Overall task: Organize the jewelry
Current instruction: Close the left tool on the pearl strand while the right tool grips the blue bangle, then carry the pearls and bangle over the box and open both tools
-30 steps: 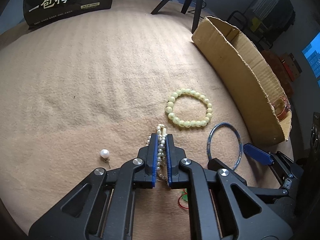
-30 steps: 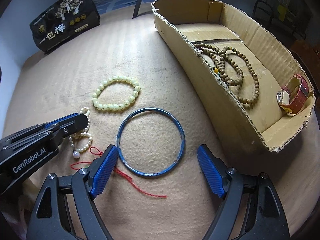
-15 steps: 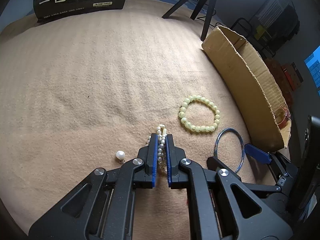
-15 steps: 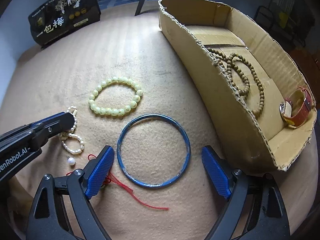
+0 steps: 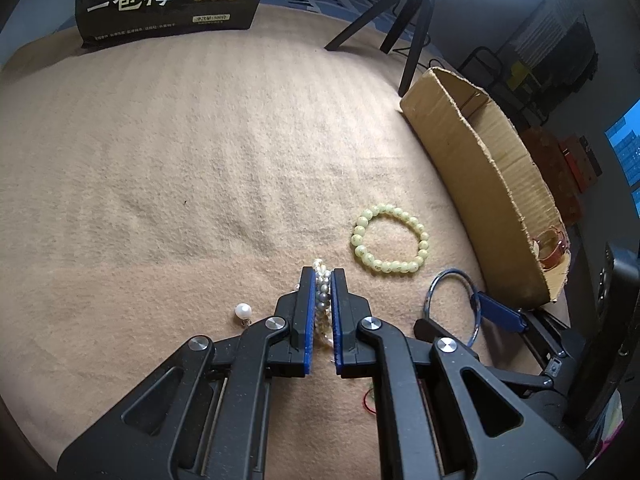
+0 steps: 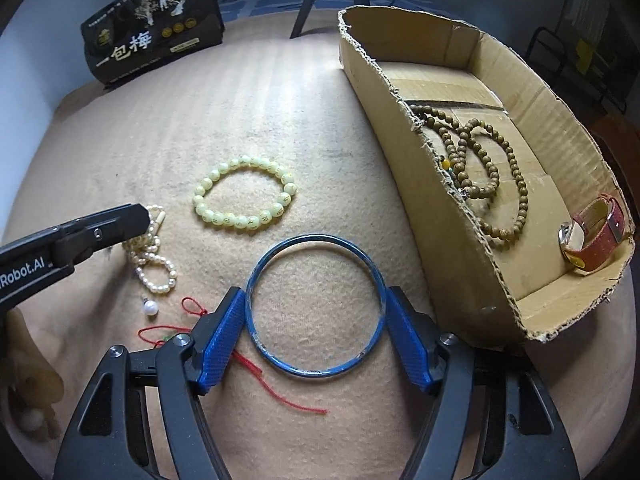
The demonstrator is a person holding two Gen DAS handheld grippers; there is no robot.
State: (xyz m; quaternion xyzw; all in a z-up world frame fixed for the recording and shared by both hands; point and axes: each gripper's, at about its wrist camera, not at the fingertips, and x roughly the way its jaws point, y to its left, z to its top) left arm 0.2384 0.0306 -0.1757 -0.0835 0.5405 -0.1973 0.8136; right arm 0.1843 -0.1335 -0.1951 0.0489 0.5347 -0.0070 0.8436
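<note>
My left gripper [image 5: 320, 271] is shut on a white pearl string [image 5: 322, 280], whose loose loop [image 6: 154, 276] trails on the tan cloth. A blue bangle [image 6: 316, 372] lies flat between the blue pads of my right gripper [image 6: 315, 293]. Its jaws are closing, and both pads touch the bangle's outer rim. A pale green bead bracelet [image 6: 244, 222] lies just beyond the bangle. A single pearl earring [image 5: 243, 312] rests left of the left gripper. A red cord [image 6: 280, 388] runs under the right gripper's left finger.
A cardboard box [image 6: 440, 260] at the right holds brown wooden beads [image 6: 516, 184] and a red-strapped watch [image 6: 592, 240]. A black snack bag [image 5: 168, 0] and tripod legs [image 5: 412, 20] stand at the cloth's far edge. A person's hand [image 6: 32, 380] shows at lower left.
The right gripper's jaws have come in from wide apart until the pads meet the blue bangle. The left gripper stays shut on the pearl string and has barely shifted.
</note>
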